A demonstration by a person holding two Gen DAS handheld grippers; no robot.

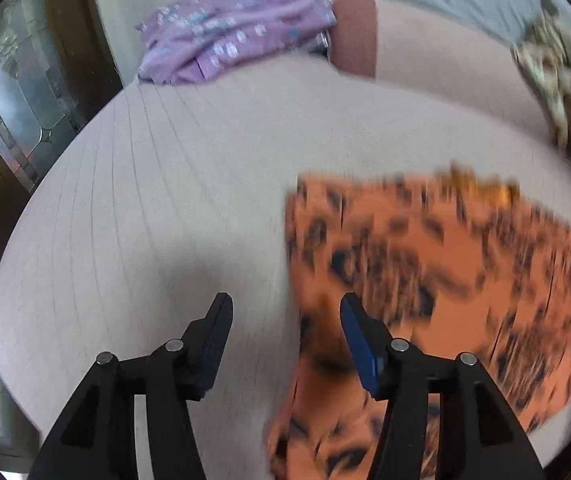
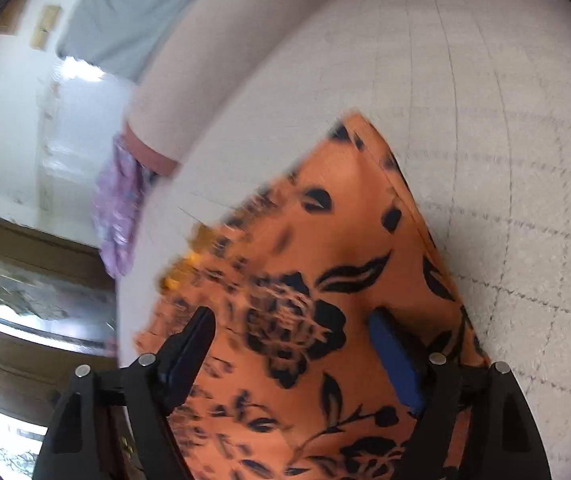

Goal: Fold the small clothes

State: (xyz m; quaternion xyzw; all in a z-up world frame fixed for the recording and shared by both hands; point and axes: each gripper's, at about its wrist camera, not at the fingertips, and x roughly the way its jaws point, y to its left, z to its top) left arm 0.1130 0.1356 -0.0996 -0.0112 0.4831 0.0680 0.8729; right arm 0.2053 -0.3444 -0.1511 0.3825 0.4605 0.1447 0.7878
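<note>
An orange garment with a black flower print (image 1: 445,280) lies on a pale quilted cushion (image 1: 165,200). It is blurred in the left wrist view. My left gripper (image 1: 285,304) is open over the garment's left edge, one finger over the cushion, one over the cloth, holding nothing. In the right wrist view the same orange garment (image 2: 325,280) fills the middle. My right gripper (image 2: 293,320) is open just above it, jaws wide apart, empty.
A purple patterned cloth (image 1: 229,32) lies bunched at the cushion's far edge; it also shows in the right wrist view (image 2: 115,208). A pinkish bolster with a brown end (image 1: 365,36) lies behind. A dark wooden glazed door (image 1: 13,92) stands at left.
</note>
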